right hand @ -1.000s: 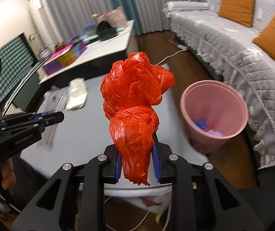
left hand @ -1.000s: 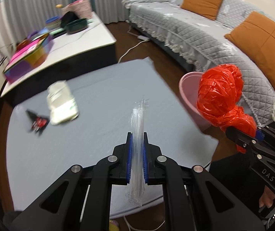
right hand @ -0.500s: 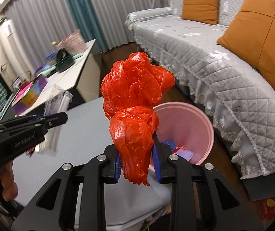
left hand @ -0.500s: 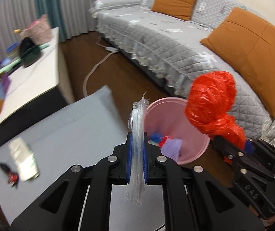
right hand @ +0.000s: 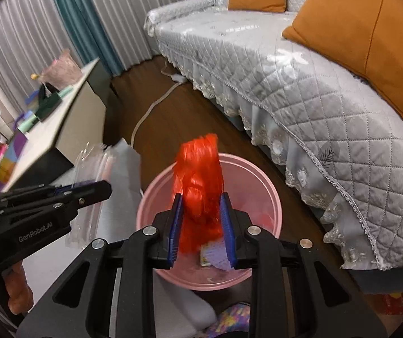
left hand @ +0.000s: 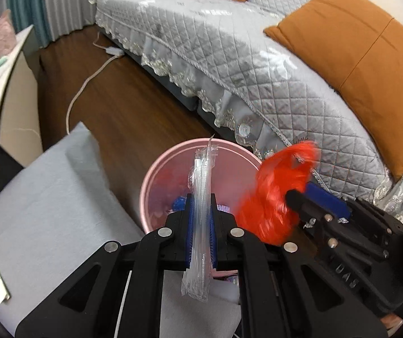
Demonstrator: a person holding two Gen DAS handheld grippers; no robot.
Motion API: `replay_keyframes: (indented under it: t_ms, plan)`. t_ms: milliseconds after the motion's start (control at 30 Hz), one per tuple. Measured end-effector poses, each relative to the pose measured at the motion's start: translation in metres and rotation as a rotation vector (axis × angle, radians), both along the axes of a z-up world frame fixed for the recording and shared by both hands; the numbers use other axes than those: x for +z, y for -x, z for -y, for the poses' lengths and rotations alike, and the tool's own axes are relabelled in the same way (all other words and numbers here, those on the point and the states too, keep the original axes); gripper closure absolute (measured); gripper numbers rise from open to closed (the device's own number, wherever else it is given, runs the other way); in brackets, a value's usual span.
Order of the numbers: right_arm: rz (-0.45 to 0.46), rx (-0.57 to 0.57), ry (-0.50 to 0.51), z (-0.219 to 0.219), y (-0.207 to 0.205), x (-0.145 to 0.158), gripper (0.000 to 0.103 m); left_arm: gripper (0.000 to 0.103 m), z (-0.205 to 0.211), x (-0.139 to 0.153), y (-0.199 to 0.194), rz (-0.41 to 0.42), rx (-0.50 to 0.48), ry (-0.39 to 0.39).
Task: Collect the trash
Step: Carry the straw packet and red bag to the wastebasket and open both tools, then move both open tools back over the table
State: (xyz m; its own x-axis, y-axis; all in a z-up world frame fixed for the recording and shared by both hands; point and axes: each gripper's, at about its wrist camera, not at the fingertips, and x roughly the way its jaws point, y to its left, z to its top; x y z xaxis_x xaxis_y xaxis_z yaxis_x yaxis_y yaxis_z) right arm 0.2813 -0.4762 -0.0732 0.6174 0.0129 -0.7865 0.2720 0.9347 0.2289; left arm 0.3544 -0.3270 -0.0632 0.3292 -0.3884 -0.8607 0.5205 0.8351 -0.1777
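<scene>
The red plastic bag [right hand: 198,186], bunched and blurred, stood between the blue pads of my right gripper [right hand: 201,219]; the jaws appeared parted wider than the bag, so whether they gripped it or had let it go I could not tell. The bag hung directly above the open mouth of the pink bin [right hand: 269,188], its long axis roughly upright along the fingers, with scraps of blue and lilac trash visible at the bin's bottom. My left gripper [left hand: 200,225] was clamped on a clear plastic wrapper [left hand: 201,197], a long flat sleeve held edge-on, running lengthwise along the fingers and projecting past the tips. From the left wrist view, the wrapper's far end lay over the bin's interior, while the fingers themselves sat above the near rim [left hand: 145,197]. The right gripper was therefore the better placed over the centre; the left sat just beside it, toward the grey cloth-covered table [left hand: 46,197]. I judged that a plain opening of either pair of jaws would drop its load into the bin. Behind the bin stood the quilted grey sofa [right hand: 300,84] with orange cushions [right hand: 370,33], and a white cable [left hand: 85,84] crossed the wooden floor.
</scene>
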Motion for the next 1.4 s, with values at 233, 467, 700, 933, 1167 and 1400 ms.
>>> replay_keyframes:
  t_ms: [233,467,700,933,1167,1400]
  plan:
    - [-0.044,-0.027,-0.009,0.014,-0.013,-0.016,0.081,0.094,0.019,-0.034,-0.022,-0.07,0.001,-0.021]
    - [-0.063,-0.117,-0.061,0.037,-0.015,-0.022,0.061,0.012,0.015,-0.048,-0.034,-0.075,0.092,-0.064]
    - [-0.057,-0.115,-0.029,0.031,-0.009,-0.014,0.04,0.012,-0.007,-0.053,-0.037,-0.106,0.154,-0.103]
    - [0.032,-0.034,-0.024,0.002,0.006,0.013,0.016,0.012,-0.044,-0.024,-0.001,-0.003,0.188,-0.145]
    - [0.05,0.053,-0.007,-0.044,0.021,0.033,0.009,0.012,-0.125,-0.016,0.061,0.059,0.208,-0.29]
    - [-0.04,0.213,0.124,-0.14,0.041,0.026,0.007,0.012,-0.256,-0.008,0.131,0.057,0.355,-0.348]
